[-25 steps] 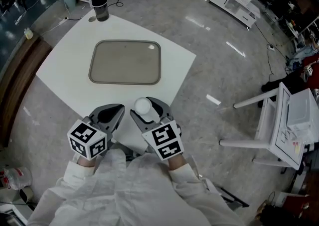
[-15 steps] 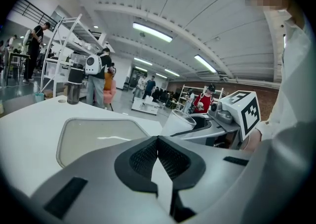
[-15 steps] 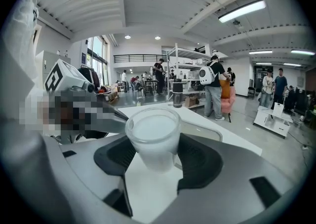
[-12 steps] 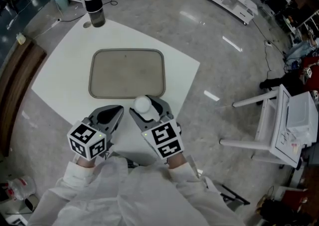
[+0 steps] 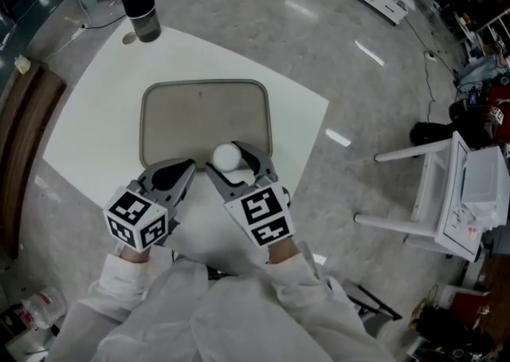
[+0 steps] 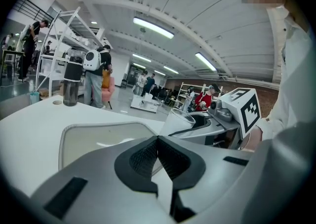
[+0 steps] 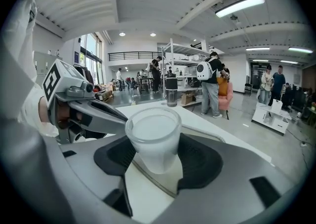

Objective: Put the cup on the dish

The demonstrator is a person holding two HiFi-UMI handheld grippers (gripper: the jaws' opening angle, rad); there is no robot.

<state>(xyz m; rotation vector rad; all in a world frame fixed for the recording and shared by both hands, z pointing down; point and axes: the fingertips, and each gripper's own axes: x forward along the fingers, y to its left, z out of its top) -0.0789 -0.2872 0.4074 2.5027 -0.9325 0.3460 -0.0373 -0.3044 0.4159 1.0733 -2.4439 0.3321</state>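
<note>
A: The left gripper (image 5: 183, 169) has its jaws pressed together on nothing, low over the counter (image 5: 88, 133). What about the other one?

B: The right gripper (image 5: 233, 158) pinches the cup (image 5: 227, 155) by its sides. The cup is upright, above the near rim of the dish (image 5: 199, 109).

A: How should the person set it down well?

B: Probably by carrying it over the dish's flat middle and keeping it level. It should be lowered until the base sits flat, and only then should the jaws spread. Set on the raised rim, it could tip.

A: And the containers?

B: The dark lidded bottle (image 5: 137, 8) at the far left corner hides its contents. The dish is bare. The cup shows nothing inside.
</note>
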